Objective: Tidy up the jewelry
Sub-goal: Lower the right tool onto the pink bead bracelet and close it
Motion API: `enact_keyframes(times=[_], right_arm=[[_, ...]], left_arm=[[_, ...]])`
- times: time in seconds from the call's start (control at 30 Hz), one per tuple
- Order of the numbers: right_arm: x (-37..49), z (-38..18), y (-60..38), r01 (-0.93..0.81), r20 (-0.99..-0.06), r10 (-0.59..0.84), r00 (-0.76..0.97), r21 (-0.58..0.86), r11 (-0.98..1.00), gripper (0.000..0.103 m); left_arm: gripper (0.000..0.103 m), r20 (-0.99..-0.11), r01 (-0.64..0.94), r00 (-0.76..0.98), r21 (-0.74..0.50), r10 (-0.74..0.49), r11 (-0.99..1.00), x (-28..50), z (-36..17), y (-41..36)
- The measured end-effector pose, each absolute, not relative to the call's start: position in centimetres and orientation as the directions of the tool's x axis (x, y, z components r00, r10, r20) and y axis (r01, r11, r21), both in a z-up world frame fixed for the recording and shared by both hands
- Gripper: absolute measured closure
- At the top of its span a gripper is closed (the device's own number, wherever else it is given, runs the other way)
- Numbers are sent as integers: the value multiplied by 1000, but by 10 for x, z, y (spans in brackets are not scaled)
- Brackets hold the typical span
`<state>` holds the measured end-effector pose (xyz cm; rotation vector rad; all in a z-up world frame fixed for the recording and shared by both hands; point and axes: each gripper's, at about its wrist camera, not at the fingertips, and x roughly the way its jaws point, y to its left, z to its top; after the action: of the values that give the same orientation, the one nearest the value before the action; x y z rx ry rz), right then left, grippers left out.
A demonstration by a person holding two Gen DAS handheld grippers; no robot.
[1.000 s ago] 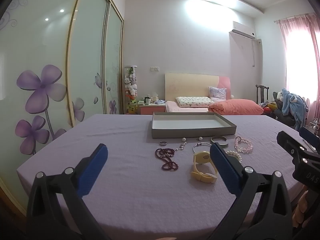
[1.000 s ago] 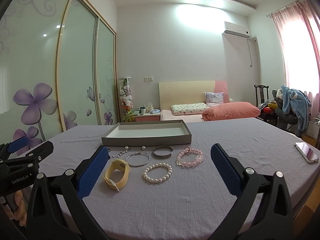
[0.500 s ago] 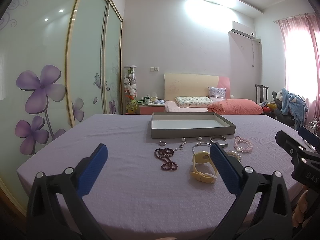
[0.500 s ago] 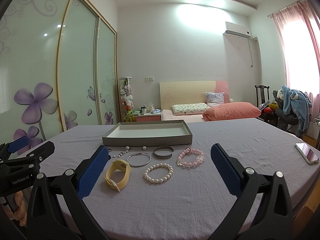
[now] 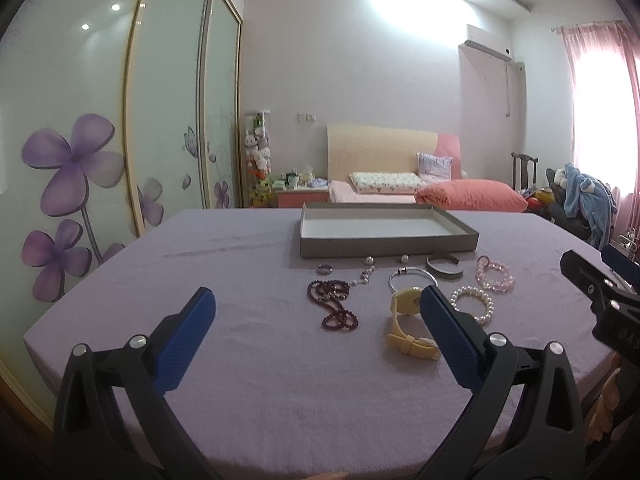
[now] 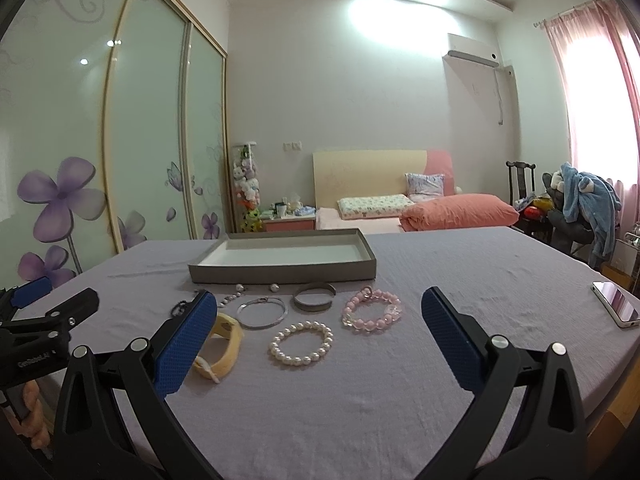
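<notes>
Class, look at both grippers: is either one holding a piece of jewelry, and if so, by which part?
Nothing is held. The left gripper and right gripper are both open above the table.

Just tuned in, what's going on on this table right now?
Nothing is held yet. The left tongs and right tongs both hang open above the purple table. The gray tray has nothing in it. In front of it lie the pearl bracelet, pink bead bracelet, yellow watch and dark red bead string.
</notes>
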<state>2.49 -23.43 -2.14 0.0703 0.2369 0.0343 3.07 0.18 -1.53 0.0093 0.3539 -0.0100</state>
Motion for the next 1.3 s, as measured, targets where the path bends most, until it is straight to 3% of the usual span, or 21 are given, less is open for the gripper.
enact_keyframes(times=[0.2, 0.5, 0.93, 1.3], right_arm=[[57, -26, -257, 12, -317, 19, 948, 97, 995, 2], [96, -26, -280, 44, -410, -15, 912, 60, 997, 3], [164, -44, -301, 54, -625, -39, 780, 6, 999, 32], [210, -71, -315, 93, -762, -48, 646, 16, 995, 47]], left_arm=[[4, -395, 10, 918, 4, -7, 1000, 61, -17, 7], [4, -379, -12, 925, 44, 28, 999, 97, -5, 7], [4, -402, -18, 913, 107, 60, 994, 156, -1, 7], [4, -493, 7, 868, 119, 53, 993, 204, -17, 8]])
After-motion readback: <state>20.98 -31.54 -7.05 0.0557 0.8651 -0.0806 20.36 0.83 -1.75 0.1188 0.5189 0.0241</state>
